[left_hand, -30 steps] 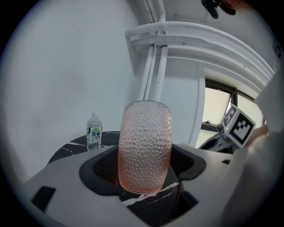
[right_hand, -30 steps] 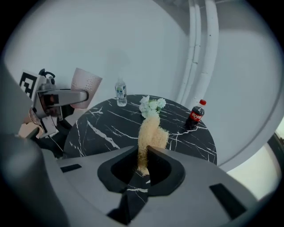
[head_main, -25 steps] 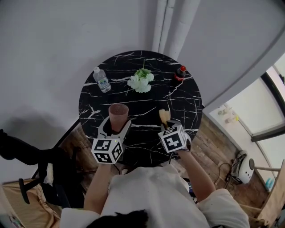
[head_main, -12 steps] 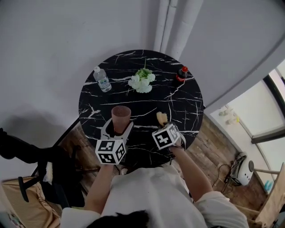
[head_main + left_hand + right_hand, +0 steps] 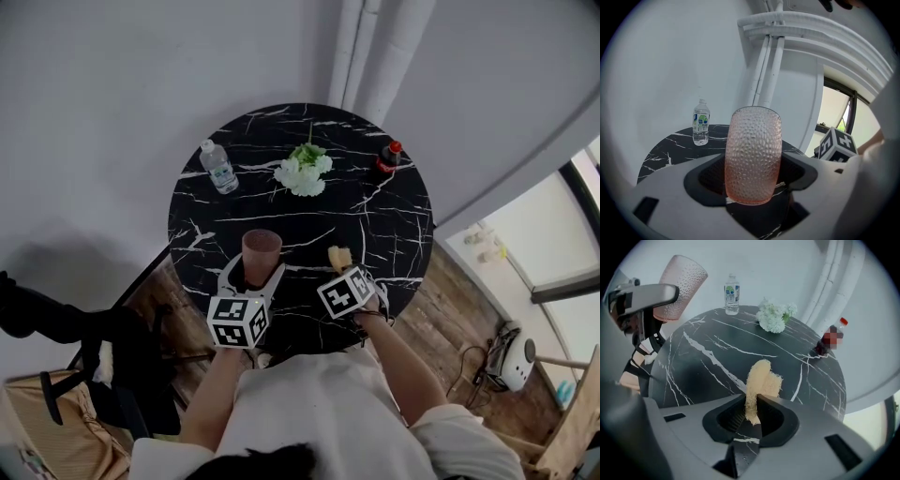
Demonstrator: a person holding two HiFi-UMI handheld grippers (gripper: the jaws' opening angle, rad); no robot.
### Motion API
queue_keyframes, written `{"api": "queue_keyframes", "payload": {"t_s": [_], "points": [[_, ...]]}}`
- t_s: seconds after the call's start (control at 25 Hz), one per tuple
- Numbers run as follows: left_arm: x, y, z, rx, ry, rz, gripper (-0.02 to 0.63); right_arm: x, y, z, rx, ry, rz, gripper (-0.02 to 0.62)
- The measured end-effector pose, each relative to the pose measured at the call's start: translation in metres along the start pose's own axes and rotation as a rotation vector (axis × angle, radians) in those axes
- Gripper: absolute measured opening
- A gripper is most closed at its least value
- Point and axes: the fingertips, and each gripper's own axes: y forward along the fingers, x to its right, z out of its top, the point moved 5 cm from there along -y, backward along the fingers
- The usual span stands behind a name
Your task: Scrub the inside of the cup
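Left gripper view is filled by the pink dimpled cup (image 5: 753, 157), which is clamped upright between the widely spread jaws of the left gripper (image 5: 253, 274) above the near left part of the black marbled surface (image 5: 375, 234). A yellow scrubbing pad (image 5: 759, 385) is pinched in the nearly closed jaws of the right gripper (image 5: 752, 416), just right of the cup. A water bottle (image 5: 217, 167), white flowers (image 5: 302, 173) and a red-capped bottle (image 5: 387, 156) are seen along the far side.

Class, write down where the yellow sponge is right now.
The sponge sits right of centre in the head view, pinched by the right gripper over the near edge of the table, right of the pink cup.
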Motion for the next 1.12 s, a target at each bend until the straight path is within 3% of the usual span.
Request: {"api": "queue_keyframes", "payload": {"t_s": [0.08,0.16,0.28,0.56,0.8,0.96,1.12], "points": [[-0.001,0.001,-0.001,-0.002,-0.004,-0.002,0.347,-0.003,0.002,-0.001,-0.002,0.055,0.051,0.07],[-0.001,0.003,-0.002,-0.007,-0.002,-0.006,0.347,-0.007,0.002,-0.001,0.0,0.084,0.101,0.138],[-0.001,0.006,-0.002,-0.011,0.003,-0.015,0.347,-0.01,-0.002,0.002,0.005,0.116,0.14,0.179],[-0.001,0.016,-0.004,-0.033,0.015,-0.035,0.347,-0.003,-0.037,0.013,0.129,0.203,0.168,0.189],[0.0,0.027,-0.014,-0.045,-0.002,-0.052,0.347,-0.008,-0.052,-0.003,0.193,0.284,0.207,0.189],[0.005,0.034,-0.022,-0.067,0.043,-0.079,0.347,-0.012,-0.059,0.004,0.274,0.358,0.277,0.189],[0.009,0.042,-0.029,-0.096,0.086,-0.112,0.347,-0.018,-0.066,0.012,0.327,0.355,0.299,0.19]]}}
